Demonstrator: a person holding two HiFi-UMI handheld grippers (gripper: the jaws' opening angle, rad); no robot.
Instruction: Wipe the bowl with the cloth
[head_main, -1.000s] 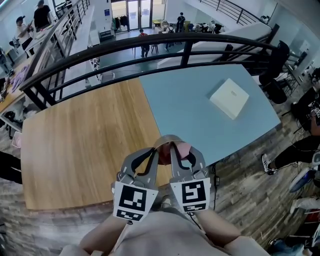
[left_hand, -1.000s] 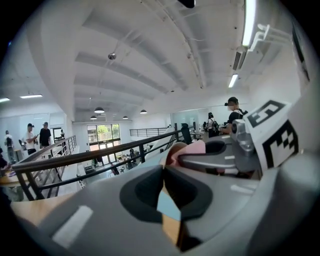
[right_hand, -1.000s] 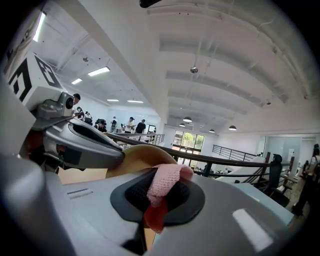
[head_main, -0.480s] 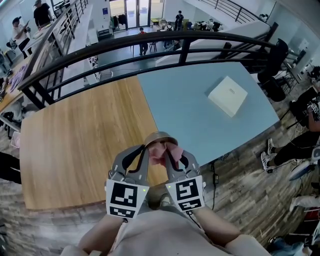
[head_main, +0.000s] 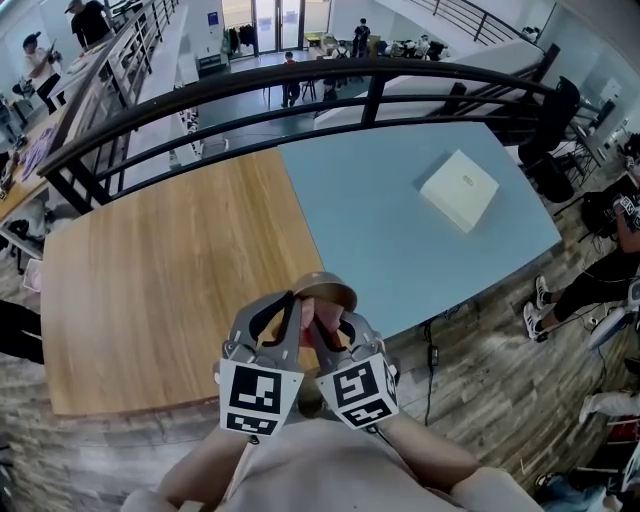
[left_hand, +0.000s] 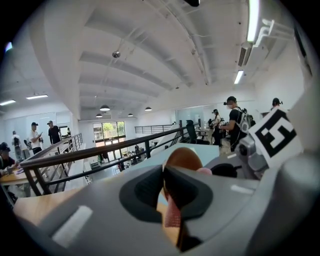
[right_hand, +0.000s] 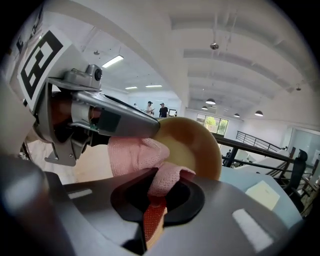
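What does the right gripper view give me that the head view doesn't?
Only right gripper view: the bowl showing its pale inside, with the cloth lying against it and pinched in the right claw. Only head view: the floor beyond the table. Both: bowl, cloth, white box.
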